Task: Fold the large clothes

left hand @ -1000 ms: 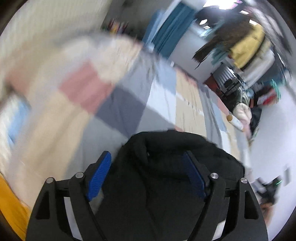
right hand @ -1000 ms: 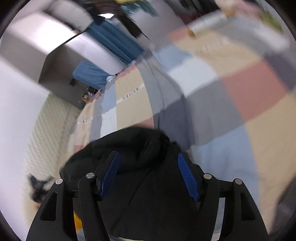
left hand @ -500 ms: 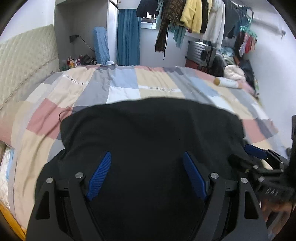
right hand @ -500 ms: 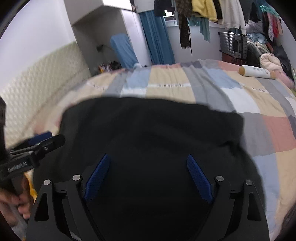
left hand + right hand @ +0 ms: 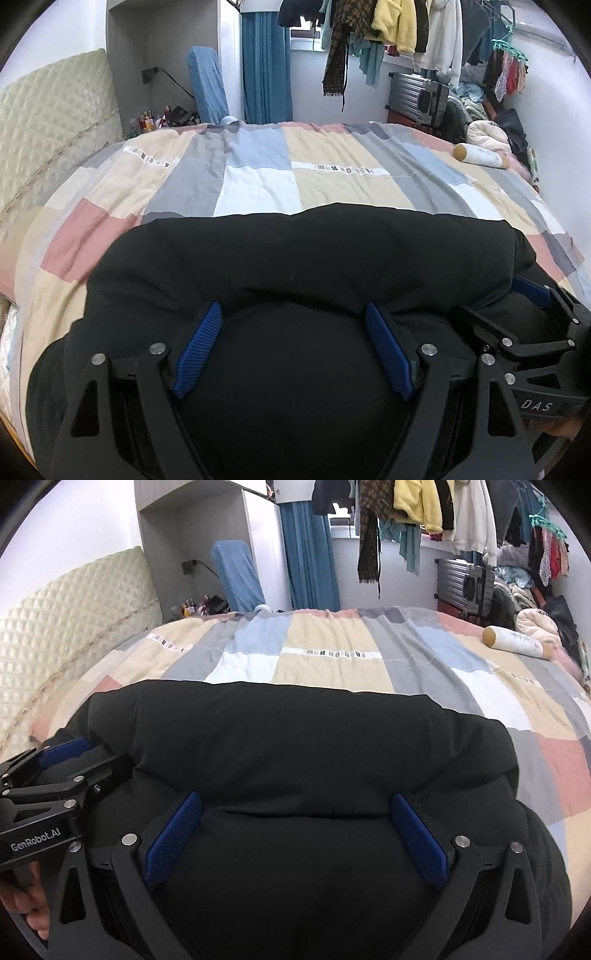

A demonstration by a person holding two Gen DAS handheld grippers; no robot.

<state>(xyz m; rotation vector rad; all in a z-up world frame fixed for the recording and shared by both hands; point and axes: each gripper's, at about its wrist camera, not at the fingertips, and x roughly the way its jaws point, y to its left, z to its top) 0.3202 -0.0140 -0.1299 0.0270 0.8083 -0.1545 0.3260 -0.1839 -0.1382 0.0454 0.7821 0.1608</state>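
Observation:
A bulky black garment (image 5: 295, 258) (image 5: 295, 738) lies folded across the near part of a patchwork quilt (image 5: 258, 184) (image 5: 332, 664). My left gripper (image 5: 293, 332) sits at its near edge, blue pads wide apart with a thick roll of the cloth filling the gap between them. Close beside it, my right gripper (image 5: 295, 819) has its jaws opening, the cloth lying loose between the pads. Each gripper shows in the other's view: the right gripper (image 5: 498, 306) at the garment's right end, the left gripper (image 5: 92, 757) at its left end.
A white cylinder with a tan end (image 5: 480, 155) (image 5: 517, 642) lies at the bed's far right. A quilted headboard (image 5: 48, 122) bounds the left side. Hanging clothes (image 5: 391, 29) and a grey suitcase (image 5: 417, 96) stand beyond the bed. A hand (image 5: 29, 897) grips the left tool.
Both grippers swung down and levelled out, bringing the black garment from mid-air onto the quilt. The right pads have spread wider apart; the left pads keep the same gap.

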